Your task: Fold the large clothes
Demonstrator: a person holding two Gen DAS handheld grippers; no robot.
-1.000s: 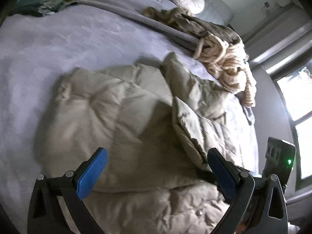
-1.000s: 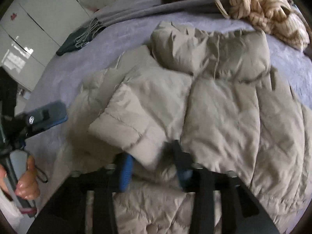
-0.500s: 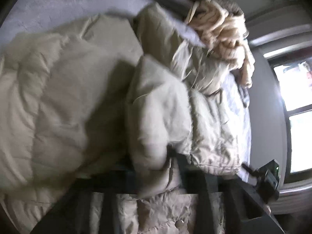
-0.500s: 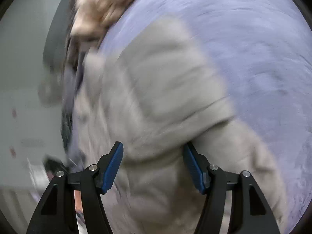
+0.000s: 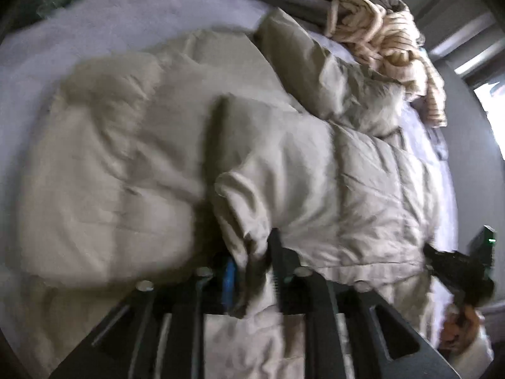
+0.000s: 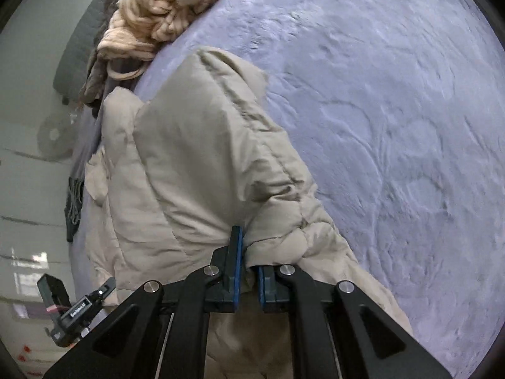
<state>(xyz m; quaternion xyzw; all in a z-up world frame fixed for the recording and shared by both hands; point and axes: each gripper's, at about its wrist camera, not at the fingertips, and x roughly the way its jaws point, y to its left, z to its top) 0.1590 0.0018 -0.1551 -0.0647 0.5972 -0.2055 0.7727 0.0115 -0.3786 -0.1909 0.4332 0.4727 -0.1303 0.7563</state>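
- Lavender bedding (image 6: 394, 120) covers the bed I am working over, with a chunky cream knit throw (image 5: 388, 34) heaped along its far edge and a grey wall beyond.
- My left gripper (image 5: 252, 271) reaches forward low over the bed, its jaws drawn close together and pinching a fold of the beige puffer jacket (image 5: 157, 164); the blue pad shows on the left finger, and the view is blurred.
- My right gripper (image 6: 249, 268) also points forward, jaws nearly touching, clamped on a bunched edge of the jacket (image 6: 195, 164) right at the pads.
- From the left wrist view I see the right-hand rig (image 5: 454, 268) near the lower right edge, beside the jacket's hem, with the person's hand (image 5: 457, 328) under it.
- From the right wrist view the left-hand rig (image 6: 72, 312) sits at the lower left, just past the jacket.
- Between the two grips the jacket lies spread across the bedding, one quilted panel folded over the body.
- Its long axis runs away from both cameras toward the knit throw, with the collar or hood end nearest the throw; I cannot tell which.
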